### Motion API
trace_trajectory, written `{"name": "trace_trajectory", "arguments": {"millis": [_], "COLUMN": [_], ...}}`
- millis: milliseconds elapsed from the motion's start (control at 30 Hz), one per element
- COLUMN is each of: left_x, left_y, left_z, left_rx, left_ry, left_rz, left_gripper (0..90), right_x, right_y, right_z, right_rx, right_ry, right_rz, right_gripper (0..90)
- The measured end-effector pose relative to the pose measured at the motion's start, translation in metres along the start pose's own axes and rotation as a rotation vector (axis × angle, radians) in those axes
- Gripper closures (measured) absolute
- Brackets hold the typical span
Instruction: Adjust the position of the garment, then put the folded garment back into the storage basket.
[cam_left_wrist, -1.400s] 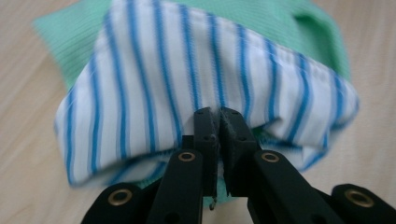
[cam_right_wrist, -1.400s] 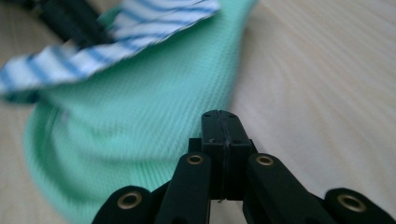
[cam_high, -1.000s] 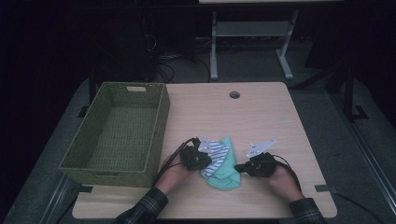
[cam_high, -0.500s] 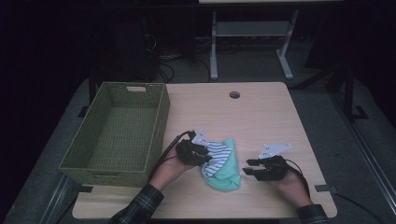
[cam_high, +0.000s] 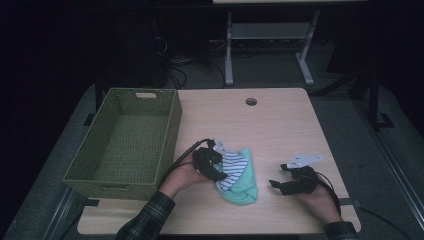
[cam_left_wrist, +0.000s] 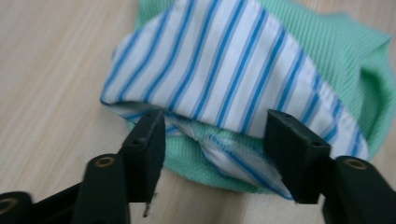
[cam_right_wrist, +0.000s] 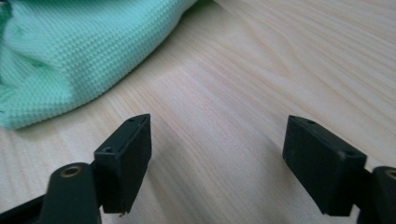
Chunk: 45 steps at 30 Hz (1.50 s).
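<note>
A folded green cloth with a white, blue-striped layer lies on the wooden table near its front edge. My left gripper rests at the cloth's left edge; its jaws have just been opening and now stand apart, the striped fabric loose between the fingers. My right gripper sits on the table to the right of the cloth, apart from it. Its jaws have also just been opening and frame bare wood, with the green cloth off to the upper left of its fingers.
A woven green basket stands on the table's left side, close to my left hand. A round cable hole sits near the far edge. Bare wood stretches behind and to the right of the cloth.
My right gripper let go of the cloth and drew away to the right across the table. My left gripper opened its jaws at the cloth's left edge. The cloth stayed flat.
</note>
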<state>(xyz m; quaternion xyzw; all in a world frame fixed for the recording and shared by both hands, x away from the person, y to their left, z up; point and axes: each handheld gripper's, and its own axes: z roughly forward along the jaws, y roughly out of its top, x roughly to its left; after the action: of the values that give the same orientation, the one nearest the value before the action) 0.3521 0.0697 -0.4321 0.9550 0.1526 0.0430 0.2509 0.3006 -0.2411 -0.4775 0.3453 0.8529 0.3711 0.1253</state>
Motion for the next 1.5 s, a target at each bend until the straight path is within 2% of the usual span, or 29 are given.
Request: {"name": "trace_trajectory", "arguments": {"millis": [67, 267, 333, 433, 567, 600, 800, 967, 1200, 1367, 1500], "left_x": [-0.001, -0.003, -0.003, -0.003, -0.003, -0.003, -0.003, -0.007, -0.011, -0.011, -0.011], "left_y": [0.000, -0.002, -0.002, -0.003, -0.004, -0.005, -0.005, -0.004, -0.003, -0.002, -0.001], "left_z": [0.004, 0.013, 0.014, 0.015, 0.018, 0.018, 0.018, 0.016, 0.014, 0.013, 0.013], "left_rx": [0.008, 0.048, 0.054, 0.059, 0.058, 0.054, 0.051, 0.057, 0.062, 0.061, 0.071], "left_ry": [-0.003, -0.011, -0.014, -0.013, -0.017, -0.022, -0.024, -0.026, -0.036, -0.038, -0.034], "left_rz": [0.001, 0.021, 0.028, 0.030, 0.020, 0.007, 0.000, 0.002, 0.016, 0.005, -0.009], "left_gripper": [34.1, 26.8, 26.3, 26.1, 26.7, 27.0, 28.8, 36.2, 55.9, 68.3, 73.7], "right_x": [0.001, 0.000, 0.000, -0.001, -0.001, -0.002, -0.002, -0.002, -0.002, -0.002, -0.002], "right_y": [0.000, -0.001, -0.001, -0.002, -0.002, -0.002, -0.002, -0.002, -0.002, -0.002, -0.002], "right_z": [0.001, 0.002, 0.003, 0.003, 0.004, 0.004, 0.004, 0.005, 0.005, 0.005, 0.005], "right_rx": [0.005, -0.001, 0.001, -0.006, -0.011, -0.011, -0.012, -0.012, -0.011, -0.012, -0.012], "right_ry": [-0.018, -0.022, -0.020, -0.020, -0.020, -0.022, -0.026, -0.031, -0.033, -0.034, -0.035], "right_rz": [-0.003, -0.005, 0.015, 0.012, 0.009, 0.003, 0.015, 0.018, 0.022, 0.022, 0.023], "right_gripper": [21.4, 19.0, 17.8, 16.7, 15.7, 15.6, 15.3, 15.4, 15.4, 15.4, 15.3]}}
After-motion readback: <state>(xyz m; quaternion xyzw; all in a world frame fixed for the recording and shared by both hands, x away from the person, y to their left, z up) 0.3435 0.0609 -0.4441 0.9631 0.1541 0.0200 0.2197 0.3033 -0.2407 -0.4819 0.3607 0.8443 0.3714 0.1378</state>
